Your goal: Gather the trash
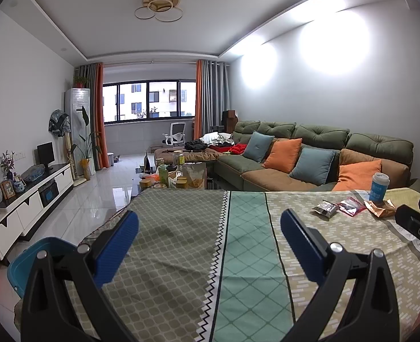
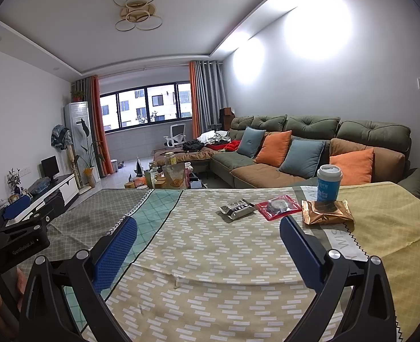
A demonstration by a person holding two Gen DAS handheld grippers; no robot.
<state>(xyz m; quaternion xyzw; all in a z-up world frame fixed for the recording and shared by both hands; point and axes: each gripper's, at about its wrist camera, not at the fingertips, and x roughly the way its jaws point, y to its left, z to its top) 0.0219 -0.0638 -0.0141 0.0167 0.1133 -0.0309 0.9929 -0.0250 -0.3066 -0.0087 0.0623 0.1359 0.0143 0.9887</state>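
On the patterned tablecloth (image 2: 210, 256) lie a grey-black snack wrapper (image 2: 236, 208), a red packet (image 2: 278, 207) and a crumpled copper foil wrapper (image 2: 326, 212), with a blue paper cup (image 2: 328, 183) with a white lid standing just behind the foil. My right gripper (image 2: 208, 233) is open and empty, a short way in front of the wrappers. My left gripper (image 1: 209, 228) is also open and empty over the cloth's left half. In the left wrist view the grey-black wrapper (image 1: 325, 208), red packet (image 1: 352, 205), copper foil wrapper (image 1: 381, 208) and cup (image 1: 379, 186) lie far right, beside the right gripper's body (image 1: 418, 222).
A blue bin (image 1: 36, 259) sits on the floor by the table's left edge. Beyond the table stand a coffee table with jars and bags (image 1: 175, 173), a green sofa with cushions (image 1: 309, 154) and a white TV cabinet (image 1: 30, 202). The left gripper's body (image 2: 13, 233) shows at the left.
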